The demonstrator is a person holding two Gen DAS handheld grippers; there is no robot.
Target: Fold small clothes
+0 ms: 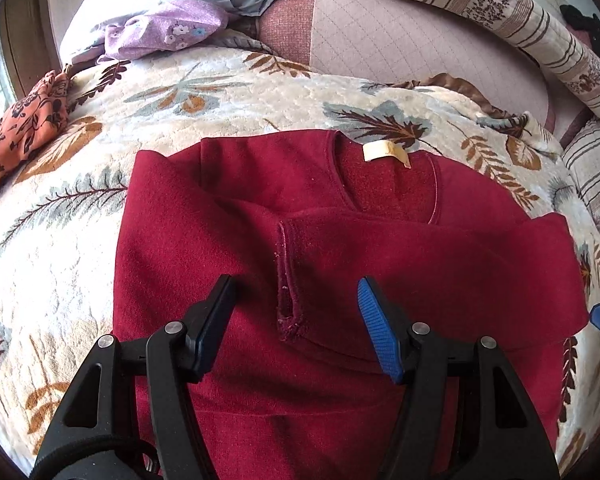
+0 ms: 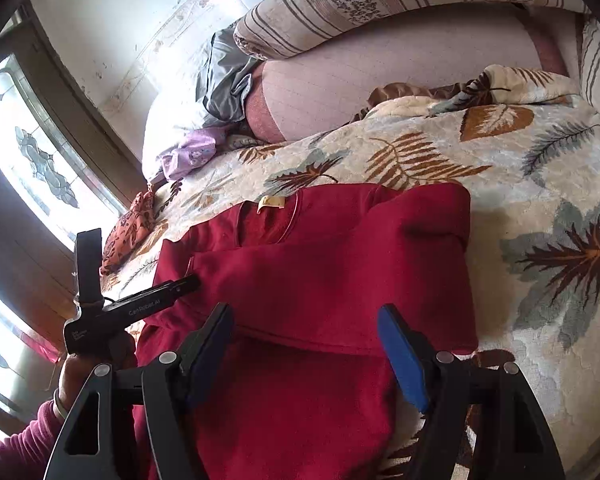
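Garment: red sweater (image 1: 340,264) lay flat on the leaf-print blanket (image 1: 228,92) over the bed, neck end away from the cameras, hem end near them.
Done so far: both sides looked turned in; a sleeve lay across the chest w/ its cuff (image 1: 288,280) near the middle, right edge folded over in a thick roll (right wrist view).
Left to do: judged approx. halfway; the hem-to-neck fold not yet made, then prob. smoothing or setting aside.
Other clothes: orange flower-print cloth (image 1: 24,128) and lilac cloth (image 1: 168,32) lay unfolded further up the bed, well apart from the sweater; likely next in line.
Left gripper (image 1: 296,320): jaws spread, nothing between them, hovered above the cuff area, no contact visible.
Right gripper (image 2: 304,344): jaws spread, empty, over the sweater's lower half.
Neck label: small cream tag (image 1: 386,152) inside the collar; no print could be read, too small.
Writing on tool: the left gripper's side arm, in the right wrist view, carried pale lettering approx. "GenRobot.AI"; smaller print on its grip stayed unreadable.
Person: a hand (image 2: 96,356) w/ pink sleeve held that tool.
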